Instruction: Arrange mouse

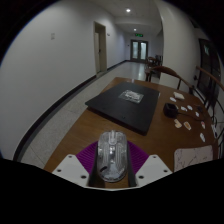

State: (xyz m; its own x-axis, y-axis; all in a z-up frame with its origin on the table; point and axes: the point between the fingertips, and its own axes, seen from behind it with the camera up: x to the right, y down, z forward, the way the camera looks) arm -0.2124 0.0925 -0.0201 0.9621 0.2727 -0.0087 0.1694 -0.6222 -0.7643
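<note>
A clear, silvery mouse (111, 155) sits between my gripper's (111, 163) two fingers, its nose pointing away from me. The purple pads (88, 157) press against both of its sides, so the gripper is shut on it. The mouse is held above the near end of a wooden table (80, 132). Its underside and rear are hidden by the fingers.
A large black mat (125, 107) lies on the table just beyond the mouse. Small white items (184, 125) and a paper sheet (196, 155) lie to the right. A chair (165, 75) stands at the far right. A corridor with doors stretches beyond.
</note>
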